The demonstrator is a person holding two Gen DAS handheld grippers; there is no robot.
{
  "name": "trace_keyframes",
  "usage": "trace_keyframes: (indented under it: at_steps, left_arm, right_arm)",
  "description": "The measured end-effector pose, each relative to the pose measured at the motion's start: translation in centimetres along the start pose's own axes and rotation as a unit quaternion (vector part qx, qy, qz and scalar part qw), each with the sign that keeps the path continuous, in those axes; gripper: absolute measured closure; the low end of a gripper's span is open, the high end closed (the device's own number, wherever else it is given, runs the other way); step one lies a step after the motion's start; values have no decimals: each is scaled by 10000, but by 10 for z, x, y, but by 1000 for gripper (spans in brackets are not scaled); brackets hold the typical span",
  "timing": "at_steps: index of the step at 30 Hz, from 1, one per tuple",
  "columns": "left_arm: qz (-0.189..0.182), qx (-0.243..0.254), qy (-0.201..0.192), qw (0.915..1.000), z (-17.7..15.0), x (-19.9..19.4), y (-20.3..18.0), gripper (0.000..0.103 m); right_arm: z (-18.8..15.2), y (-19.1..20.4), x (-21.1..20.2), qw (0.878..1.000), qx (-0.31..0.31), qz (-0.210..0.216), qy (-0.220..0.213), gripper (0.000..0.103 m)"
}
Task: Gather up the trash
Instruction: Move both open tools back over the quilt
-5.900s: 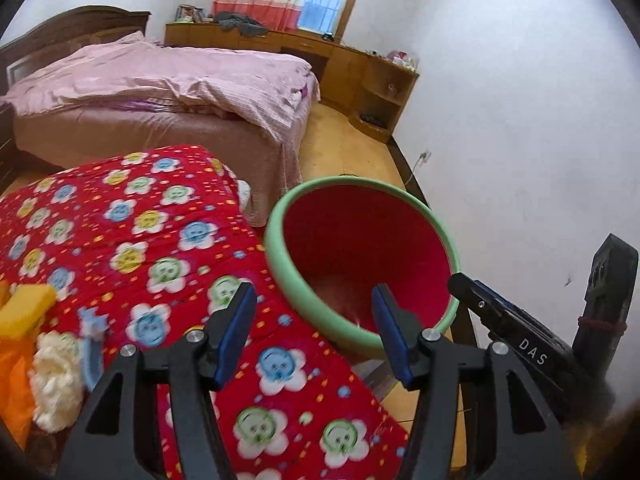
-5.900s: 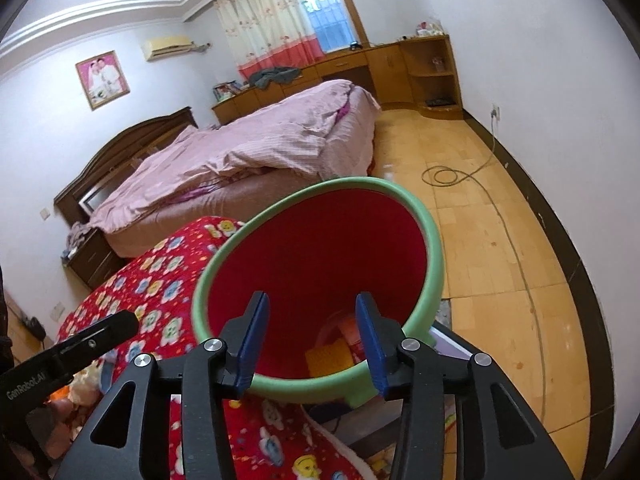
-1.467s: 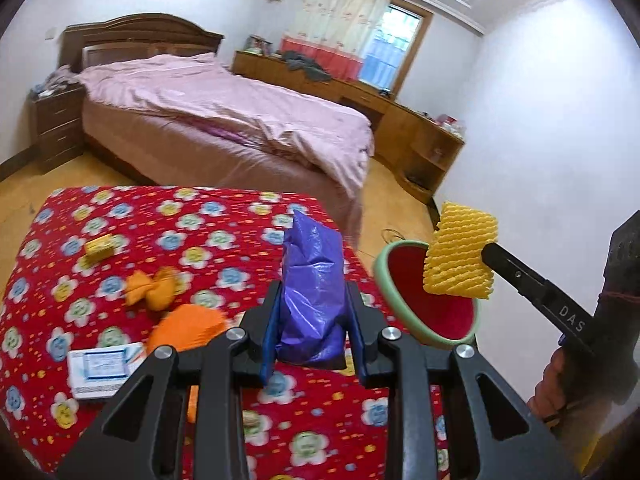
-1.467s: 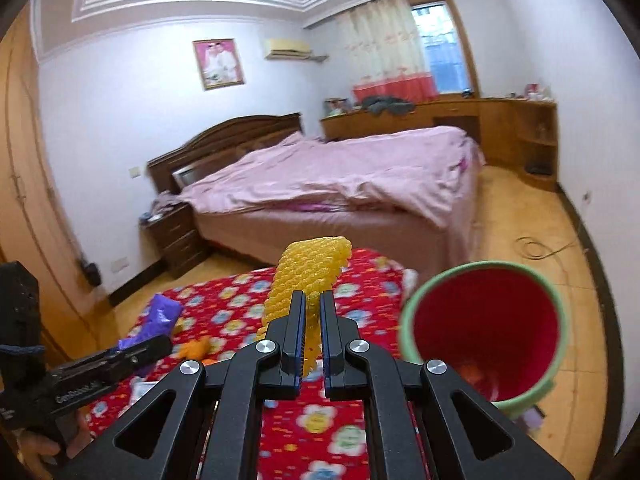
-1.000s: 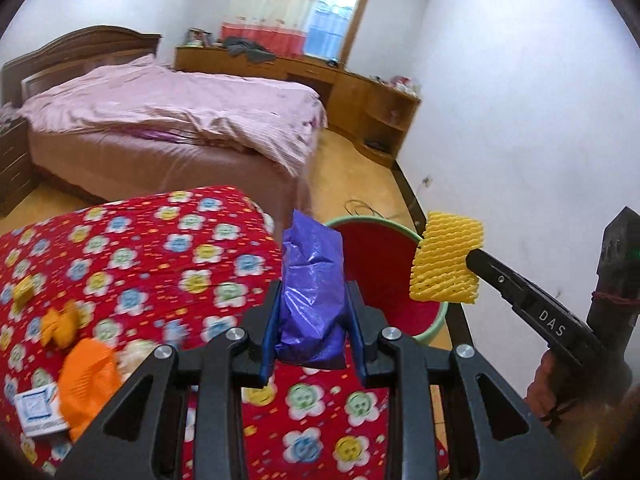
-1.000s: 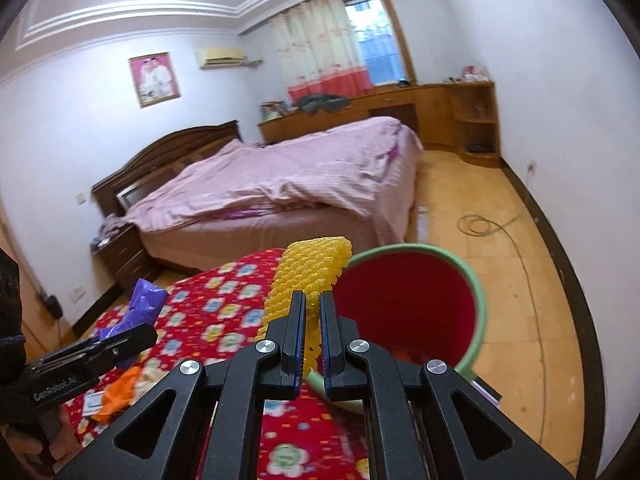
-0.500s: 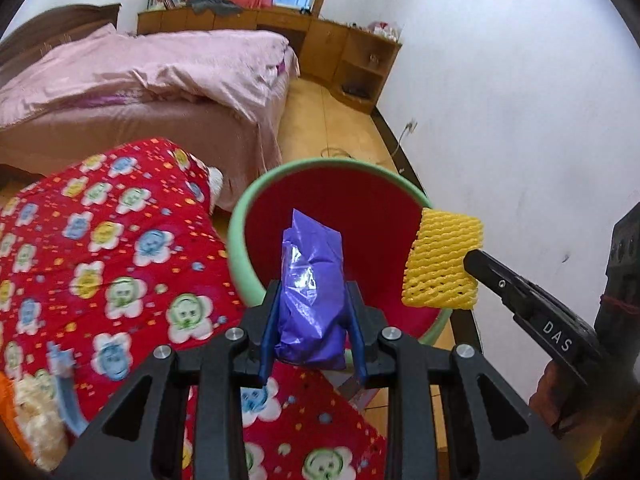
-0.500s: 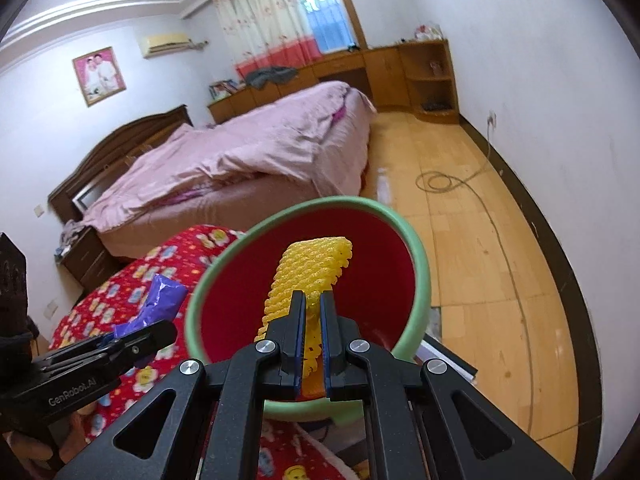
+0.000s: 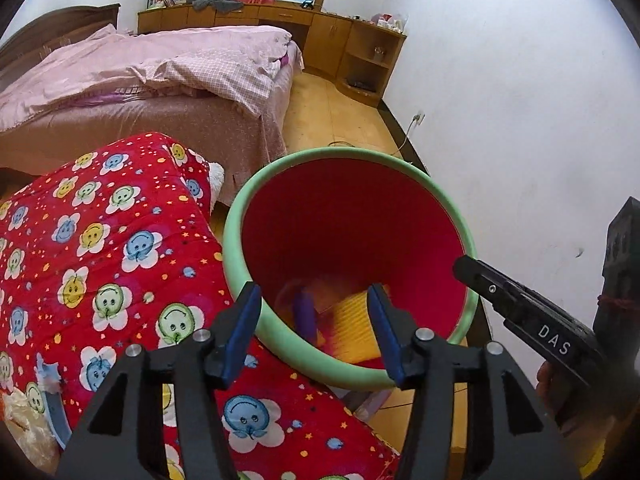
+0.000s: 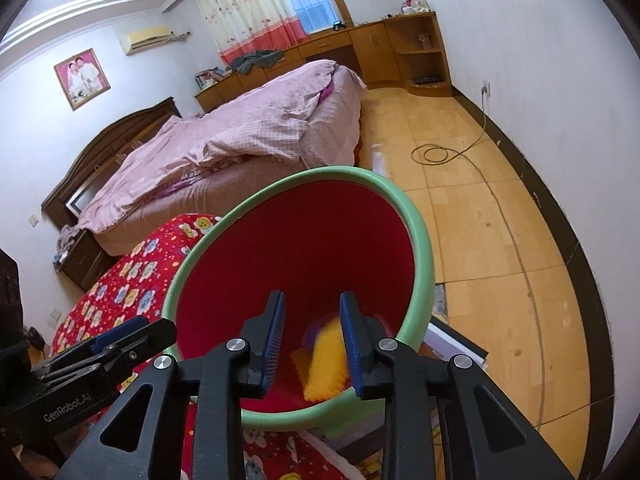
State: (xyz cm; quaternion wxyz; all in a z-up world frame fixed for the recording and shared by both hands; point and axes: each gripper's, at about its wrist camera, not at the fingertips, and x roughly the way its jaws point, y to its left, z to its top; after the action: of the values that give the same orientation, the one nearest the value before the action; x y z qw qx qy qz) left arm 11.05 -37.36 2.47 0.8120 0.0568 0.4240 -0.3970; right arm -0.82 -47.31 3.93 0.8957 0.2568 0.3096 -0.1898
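Observation:
A red bin with a green rim [image 9: 236,216] stands beside the table; it also shows in the right wrist view [image 10: 424,248]. My left gripper [image 9: 314,326] is open and empty over the bin's near rim. My right gripper [image 10: 312,338] is open and empty above the bin mouth; its finger shows at the right of the left wrist view [image 9: 520,308]. Inside the bin a yellow foam net [image 10: 326,364] and a purple bag [image 9: 305,314] are blurred, falling toward the bottom. The foam net also shows in the left wrist view [image 9: 354,326].
A table under a red flowered cloth [image 9: 100,264] lies left of the bin, with some white and blue trash [image 9: 36,412] at its near left edge. A pink bed [image 9: 160,80] stands behind. A white wall [image 9: 520,120] is close on the right. A cable [image 10: 440,154] lies on the floor.
Both grippers have opened over the bin. The purple bag and the yellow foam net have left the jaws and dropped into the bin.

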Motion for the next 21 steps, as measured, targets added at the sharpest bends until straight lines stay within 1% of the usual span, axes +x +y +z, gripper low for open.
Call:
trace_keyframes:
  at_steps: [4,9,11,12,13,14,21]
  left_arm:
    - [-27,-85,-132,9999,-1,-17,5,48]
    - [41,-204,-291,9994,-4,-44,13,48]
    - [54,-321,-355,9988,-9,-56,19,48]
    - [65,-380,-384,9985,-11,-63,22,48]
    - [88,-437,-416,9981,-14,-70,26,48]
    - [119,-478,-445,9978,-17,-75,30,48]
    - [411,-801,-650,9938,-41,-119,57,48]
  right_arm:
    - [1,6,-7,9999,-21,82,-67,73]
    - [-1,22,-17,9996,-127,245,-83,71]
    - [-2,27,-22,9994,-156,293,-97,69]
    - [-3,30,-25,9993,-170,328,-114,66]
    - [-4,33,-28,9991,-181,355,-124,63]
    - [-5,36,-31,9990,-194,388,-127,62]
    - [-16,63,-46,9973,-325,663,-18,60]
